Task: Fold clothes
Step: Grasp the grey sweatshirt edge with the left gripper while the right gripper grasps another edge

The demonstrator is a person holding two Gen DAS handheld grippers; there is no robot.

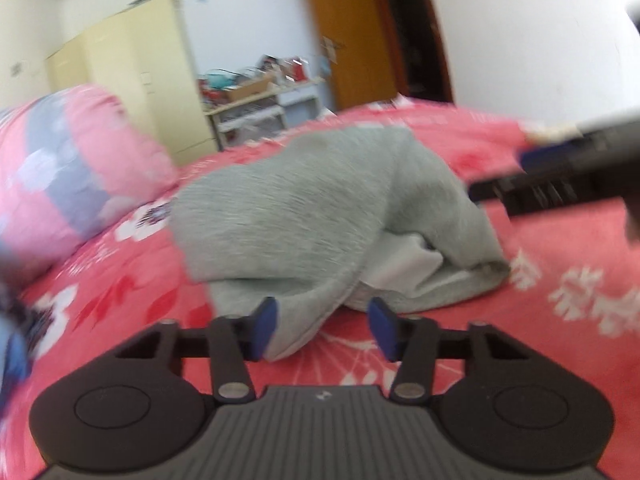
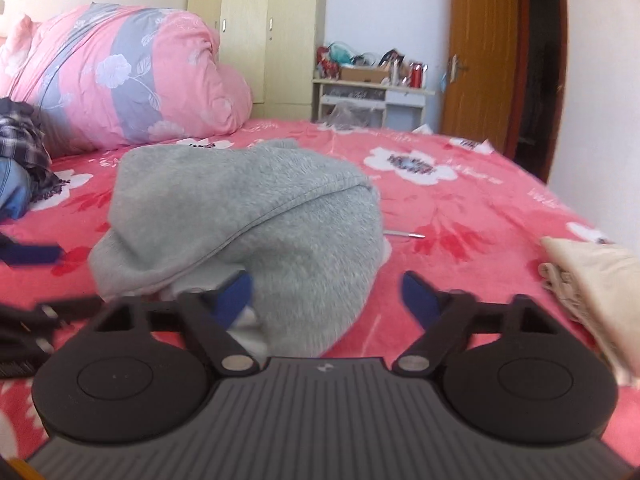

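Black right gripper (image 2: 324,296) spread wide, near hem of rumpled grey fleece garment (image 2: 248,216) between its blue pads, heap bunched mid red floral bedspread (image 2: 480,208); black left gripper (image 1: 322,326) likewise spread at garment's near left tongue, equally close.

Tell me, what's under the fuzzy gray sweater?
The gray sweater lies on the red flowered bedspread. A white lining peeks out at its edge. Anything else underneath is covered.
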